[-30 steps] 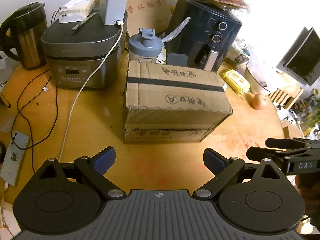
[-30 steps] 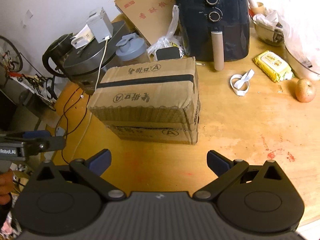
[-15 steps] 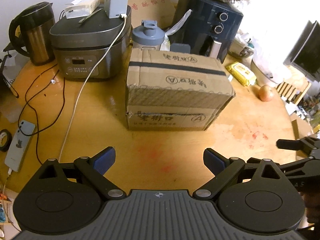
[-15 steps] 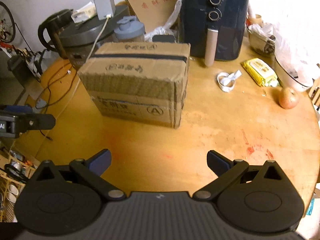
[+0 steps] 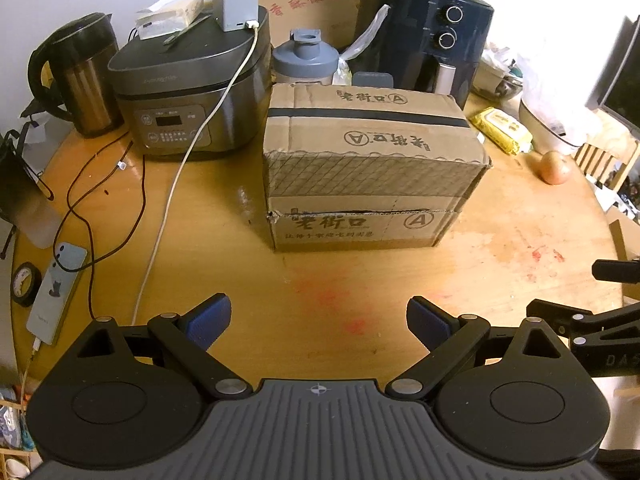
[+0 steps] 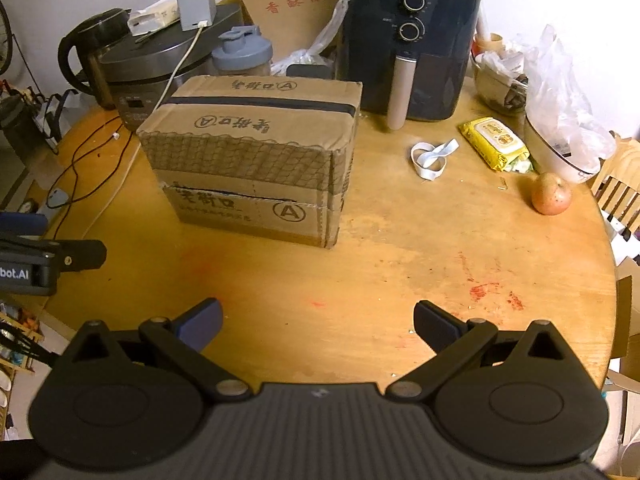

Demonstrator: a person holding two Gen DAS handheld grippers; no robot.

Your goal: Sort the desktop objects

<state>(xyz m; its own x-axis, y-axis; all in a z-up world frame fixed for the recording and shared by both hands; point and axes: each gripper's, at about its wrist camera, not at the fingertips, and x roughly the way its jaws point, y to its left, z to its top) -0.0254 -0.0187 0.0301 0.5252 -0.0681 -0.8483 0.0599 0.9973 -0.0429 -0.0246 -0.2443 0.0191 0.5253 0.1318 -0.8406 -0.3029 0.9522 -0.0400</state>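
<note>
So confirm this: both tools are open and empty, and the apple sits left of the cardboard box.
One thing is wrong: the apple sits right of the cardboard box, as the right wrist view shows. The left tool and right tool are indeed open and empty.

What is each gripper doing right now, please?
Left gripper: open, holding nothing, above the table.
Right gripper: open, holding nothing.

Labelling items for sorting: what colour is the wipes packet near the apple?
Yellow, with a white label; the wipes packet shows best in the right wrist view.
</note>
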